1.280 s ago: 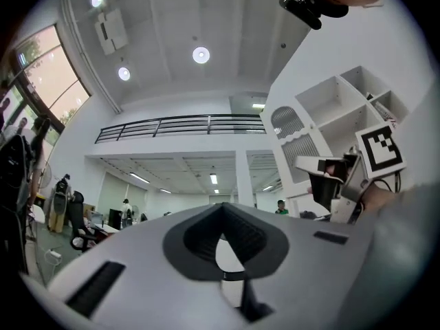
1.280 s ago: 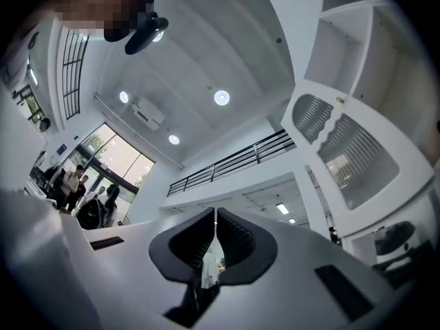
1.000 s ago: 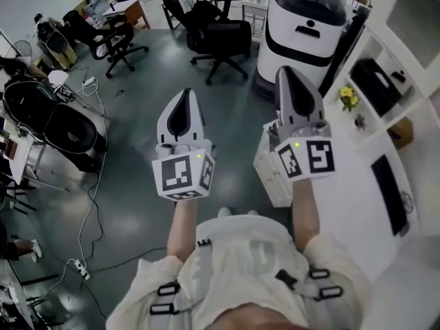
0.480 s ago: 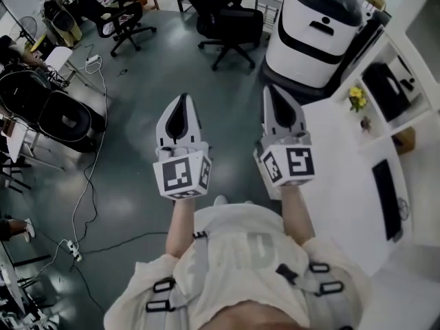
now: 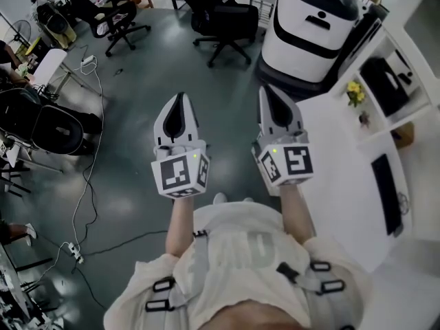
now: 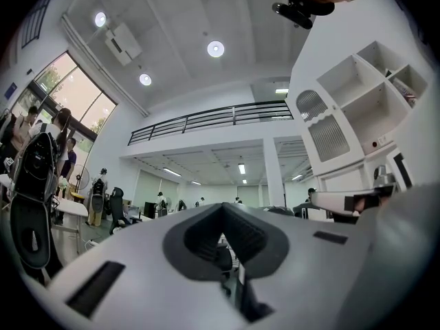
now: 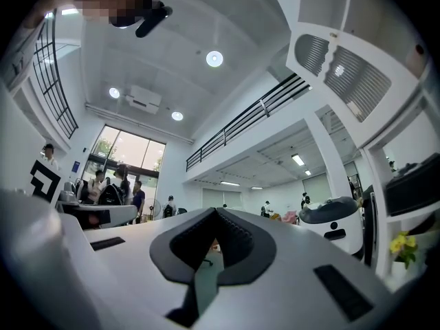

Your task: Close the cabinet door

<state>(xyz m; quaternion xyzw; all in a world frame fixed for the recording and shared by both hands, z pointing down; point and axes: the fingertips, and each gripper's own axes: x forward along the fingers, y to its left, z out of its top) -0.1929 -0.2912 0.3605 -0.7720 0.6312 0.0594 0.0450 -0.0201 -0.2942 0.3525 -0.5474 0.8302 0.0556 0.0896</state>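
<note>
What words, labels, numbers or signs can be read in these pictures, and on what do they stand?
No words or numbers can be read.
Markers on the left cube and right cube: black-and-white square patterns, no letters.
The blue sign: too small to read.

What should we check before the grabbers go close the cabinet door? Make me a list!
1. Left gripper empty, jaws together: ok.
2. Right gripper empty, jaws together: ok.
3. Open door spotted on the white shelf cabinet: cannot tell.
4. A gripper touching a door: not ok, both point out over the grey floor.
5. Space by the cabinet: cannot tell, a big white machine stands right beside it.
</note>
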